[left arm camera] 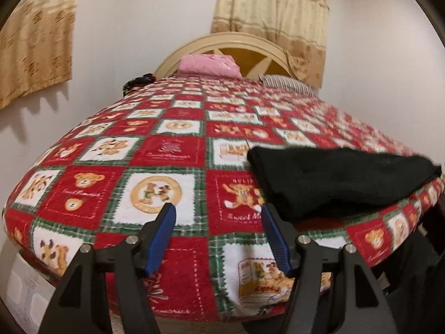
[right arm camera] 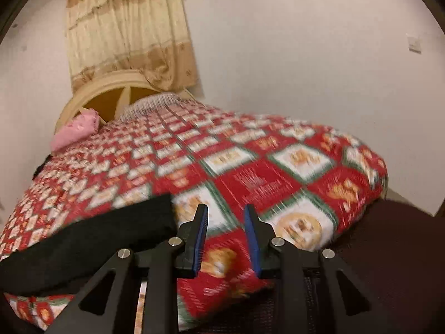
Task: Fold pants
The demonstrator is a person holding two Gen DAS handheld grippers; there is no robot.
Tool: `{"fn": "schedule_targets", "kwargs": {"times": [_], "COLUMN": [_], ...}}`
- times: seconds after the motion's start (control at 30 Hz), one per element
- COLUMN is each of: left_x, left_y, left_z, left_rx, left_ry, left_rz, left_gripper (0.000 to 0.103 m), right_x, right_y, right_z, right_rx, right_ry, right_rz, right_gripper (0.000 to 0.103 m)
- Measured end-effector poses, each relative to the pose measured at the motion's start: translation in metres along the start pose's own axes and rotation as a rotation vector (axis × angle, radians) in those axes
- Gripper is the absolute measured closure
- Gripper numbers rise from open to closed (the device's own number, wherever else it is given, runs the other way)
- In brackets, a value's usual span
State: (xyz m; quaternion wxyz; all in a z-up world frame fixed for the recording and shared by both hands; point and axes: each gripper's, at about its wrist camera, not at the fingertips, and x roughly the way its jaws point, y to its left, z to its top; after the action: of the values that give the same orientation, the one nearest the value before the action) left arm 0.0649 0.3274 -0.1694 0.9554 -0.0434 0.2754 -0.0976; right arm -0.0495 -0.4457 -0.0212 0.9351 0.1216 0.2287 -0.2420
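The black pants (left arm camera: pixel 342 179) lie folded into a compact bundle near the foot edge of the bed, on the red bear-print blanket (left arm camera: pixel 167 150). My left gripper (left arm camera: pixel 219 208) is open and empty, just left of the bundle, its right finger close to the fabric's near corner. In the right wrist view the pants (right arm camera: pixel 91 239) lie at lower left. My right gripper (right arm camera: pixel 225 208) is open and empty, to the right of the pants, above the blanket (right arm camera: pixel 250 178).
A pink pillow (left arm camera: pixel 210 65) and a striped pillow (left arm camera: pixel 289 82) lie at the cream headboard (left arm camera: pixel 239 41). A dark object (left arm camera: pixel 139 80) sits at the bed's far left edge. Curtains (right arm camera: pixel 128 27) hang on the white walls. A dark mass (right arm camera: pixel 389 250) sits right of the bed's foot.
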Motion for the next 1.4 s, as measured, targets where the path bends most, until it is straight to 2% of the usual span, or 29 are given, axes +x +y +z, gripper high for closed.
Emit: {"fn": "schedule_targets", "kwargs": {"times": [0.07, 0.13, 0.17, 0.2, 0.23, 0.33, 0.57, 0.6, 0.7, 0.77, 0.9, 0.97, 1.03, 1.07, 1.1, 1.13, 1.2, 1.3, 1.4], "left_x": [-0.004, 0.0, 0.005, 0.01, 0.019, 0.046, 0.085, 0.085, 0.093, 0.091, 0.088, 0.088, 0.088, 0.088, 0.089, 0.089, 0.087, 0.089, 0.101], "left_y": [-0.001, -0.008, -0.012, -0.016, -0.022, -0.037, -0.061, -0.062, -0.064, -0.06, -0.059, -0.061, -0.065, -0.066, -0.066, -0.066, -0.066, -0.068, -0.072], "left_z": [0.008, 0.018, 0.023, 0.028, 0.035, 0.047, 0.052, 0.05, 0.048, 0.046, 0.042, 0.04, 0.04, 0.04, 0.042, 0.044, 0.05, 0.055, 0.048], "left_rx": [-0.038, -0.053, -0.059, -0.067, -0.078, -0.084, -0.035, -0.032, -0.032, -0.046, -0.045, -0.027, 0.0, 0.008, 0.009, 0.009, 0.014, 0.038, 0.091], "left_ry": [-0.024, -0.036, -0.036, -0.032, -0.018, 0.041, 0.144, 0.149, 0.182, 0.181, 0.168, 0.157, 0.149, 0.148, 0.149, 0.148, 0.138, 0.135, 0.173], "left_rz": [-0.027, -0.056, -0.065, -0.079, -0.088, -0.124, -0.14, -0.136, -0.124, -0.127, -0.124, -0.114, -0.1, -0.097, -0.096, -0.098, -0.095, -0.079, -0.018], "left_gripper": [0.037, 0.037, 0.037, 0.037, 0.037, 0.037, 0.039, 0.046, 0.053, 0.054, 0.054, 0.054, 0.054, 0.054, 0.054, 0.054, 0.054, 0.054, 0.053], "right_x": [-0.007, -0.008, -0.008, -0.005, -0.003, 0.007, 0.025, 0.031, 0.039, 0.049, 0.079, 0.09, 0.104, 0.111, 0.114, 0.115, 0.11, 0.101, 0.109], "right_y": [0.023, 0.066, 0.081, 0.113, 0.135, 0.217, 0.397, 0.423, 0.476, 0.513, 0.554, 0.564, 0.574, 0.58, 0.582, 0.584, 0.584, 0.582, 0.584], "right_z": [0.009, 0.02, 0.022, 0.024, 0.025, 0.018, -0.038, -0.05, -0.078, -0.097, -0.117, -0.125, -0.137, -0.143, -0.147, -0.15, -0.146, -0.123, -0.12], "right_rx": [-0.048, -0.133, -0.161, -0.218, -0.253, -0.368, -0.612, -0.64, -0.703, -0.727, -0.689, -0.656, -0.622, -0.614, -0.608, -0.604, -0.601, -0.553, -0.551], "right_ry": [-0.019, -0.014, -0.008, 0.005, 0.016, 0.063, 0.209, 0.241, 0.29, 0.338, 0.47, 0.52, 0.606, 0.665, 0.691, 0.708, 0.678, 0.62, 0.607], "right_rz": [0.04, 0.122, 0.149, 0.203, 0.242, 0.404, 0.699, 0.735, 0.795, 0.826, 0.875, 0.888, 0.908, 0.916, 0.92, 0.925, 0.936, 0.953, 0.907], "right_gripper": [0.075, 0.073, 0.07, 0.063, 0.058, 0.057, 0.057, 0.057, 0.057, 0.057, 0.057, 0.057, 0.058, 0.061, 0.082, 0.092, 0.1, 0.1, 0.1]}}
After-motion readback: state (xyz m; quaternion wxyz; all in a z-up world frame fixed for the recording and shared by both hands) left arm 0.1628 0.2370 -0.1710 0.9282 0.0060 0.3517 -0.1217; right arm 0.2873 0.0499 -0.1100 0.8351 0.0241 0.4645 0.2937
